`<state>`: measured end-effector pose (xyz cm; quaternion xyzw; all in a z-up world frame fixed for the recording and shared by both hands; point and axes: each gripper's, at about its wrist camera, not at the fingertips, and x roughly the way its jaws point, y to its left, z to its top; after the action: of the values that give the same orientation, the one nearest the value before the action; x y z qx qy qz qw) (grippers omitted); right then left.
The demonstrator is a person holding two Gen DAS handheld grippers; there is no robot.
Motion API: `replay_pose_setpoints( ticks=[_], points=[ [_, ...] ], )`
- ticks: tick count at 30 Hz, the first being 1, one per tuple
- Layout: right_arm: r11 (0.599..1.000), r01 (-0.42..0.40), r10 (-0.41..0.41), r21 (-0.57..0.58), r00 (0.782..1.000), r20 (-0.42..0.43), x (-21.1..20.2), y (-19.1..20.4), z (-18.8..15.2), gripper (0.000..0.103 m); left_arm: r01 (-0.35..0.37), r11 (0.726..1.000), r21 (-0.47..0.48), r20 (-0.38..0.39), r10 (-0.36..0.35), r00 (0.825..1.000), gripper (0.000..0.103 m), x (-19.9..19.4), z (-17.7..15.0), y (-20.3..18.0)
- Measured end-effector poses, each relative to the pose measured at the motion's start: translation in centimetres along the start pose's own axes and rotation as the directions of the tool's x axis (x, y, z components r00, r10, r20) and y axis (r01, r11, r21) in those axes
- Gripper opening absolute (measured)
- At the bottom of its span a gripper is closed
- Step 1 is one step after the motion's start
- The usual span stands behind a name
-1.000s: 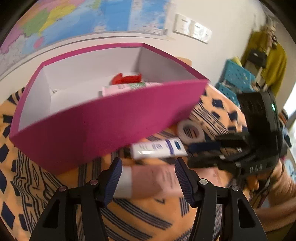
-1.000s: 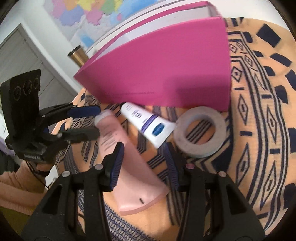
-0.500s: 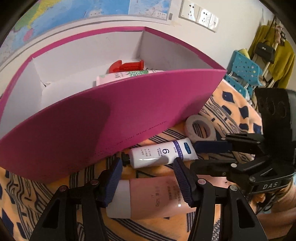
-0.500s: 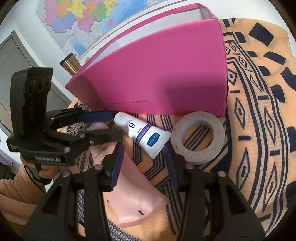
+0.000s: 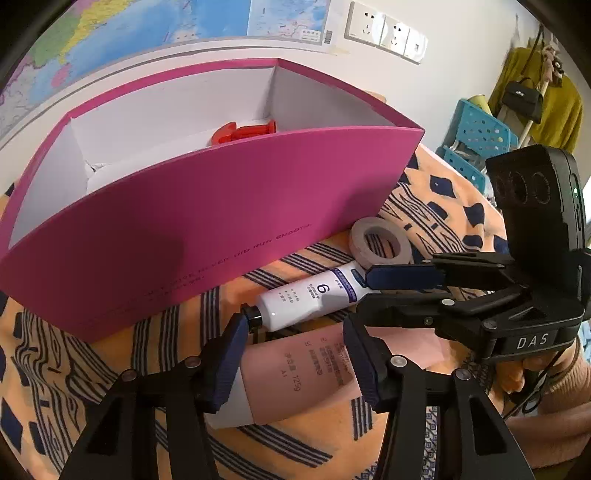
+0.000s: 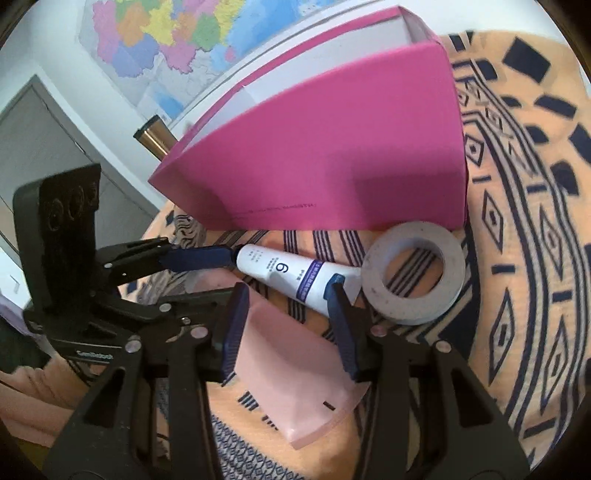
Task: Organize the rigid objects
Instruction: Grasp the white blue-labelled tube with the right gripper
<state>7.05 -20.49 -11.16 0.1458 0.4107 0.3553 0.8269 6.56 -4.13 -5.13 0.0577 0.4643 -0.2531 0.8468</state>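
Note:
A pink tube [image 5: 295, 373] with a white cap lies on the patterned cloth in front of the open magenta box [image 5: 207, 221]. My left gripper [image 5: 295, 358] is open, its fingers either side of the tube's cap end. My right gripper [image 6: 288, 325] is open over the tube's flat end [image 6: 295, 376]. A white tube marked 6 [image 5: 310, 299] lies between the pink tube and the box; it also shows in the right wrist view [image 6: 291, 273]. A tape roll [image 6: 413, 273] lies beside it. A red item [image 5: 243, 131] lies inside the box.
The orange and navy patterned cloth [image 6: 535, 258] covers the table. A metal flask [image 6: 153, 138] stands behind the box. A wall map and sockets [image 5: 384, 29] are behind. Blue plastic stools [image 5: 480, 136] and a yellow coat stand at the far right.
Both grippers have moved lower and closer over the pink tube, from opposite ends. The tubes, tape roll and box have stayed in place.

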Motion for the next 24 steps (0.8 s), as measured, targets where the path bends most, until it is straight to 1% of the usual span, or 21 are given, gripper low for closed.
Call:
replay_pose_setpoints(
  ticks=[4,6,8,11,16,18,20,22,24],
  points=[
    [0.998,0.056,-0.056,0.026,0.998,-0.005,-0.1,-0.5,0.0,0.046,0.015,1.0,0.005,0.0,-0.015,1.0,0.054,-0.1,-0.1,0.0],
    [0.997,0.061,-0.061,0.038,0.998,-0.009,-0.3,-0.8,-0.2,0.041,0.018,1.0,0.022,-0.007,-0.017,1.0,0.054,-0.1,-0.2,-0.2],
    [0.997,0.069,-0.069,0.035,0.998,-0.007,-0.4,-0.8,-0.4,0.041,0.02,0.999,0.03,-0.007,-0.019,1.0,0.054,-0.1,-0.3,-0.2],
    [0.995,0.093,-0.093,0.025,0.996,-0.009,-0.2,-0.5,-0.5,0.041,0.015,1.0,0.012,-0.004,-0.015,1.0,0.054,-0.2,-0.4,0.0],
    [0.997,0.072,-0.072,0.041,0.997,-0.007,0.2,-0.5,-0.2,0.044,0.023,1.0,-0.019,-0.004,-0.023,1.0,0.054,0.1,-0.3,0.7],
    [0.997,0.045,-0.045,0.058,0.999,-0.005,0.2,-0.7,-0.2,0.048,0.019,1.0,-0.023,-0.002,-0.019,1.0,0.054,0.1,-0.5,0.8],
    [0.997,0.031,-0.031,0.07,1.0,-0.002,0.2,-0.8,-0.1,0.048,0.018,0.999,-0.028,-0.001,-0.018,1.0,0.054,0.0,-0.6,0.9],
    [0.996,0.002,-0.002,0.094,1.0,0.001,0.2,-1.2,-0.1,0.048,0.004,0.999,-0.053,-0.008,-0.005,1.0,0.055,-0.1,-0.5,1.2],
    [0.994,-0.011,0.01,0.107,1.0,0.003,0.2,-1.3,0.0,0.048,-0.014,0.999,-0.049,-0.008,0.013,1.0,0.055,0.0,-0.3,1.3]
  ],
)
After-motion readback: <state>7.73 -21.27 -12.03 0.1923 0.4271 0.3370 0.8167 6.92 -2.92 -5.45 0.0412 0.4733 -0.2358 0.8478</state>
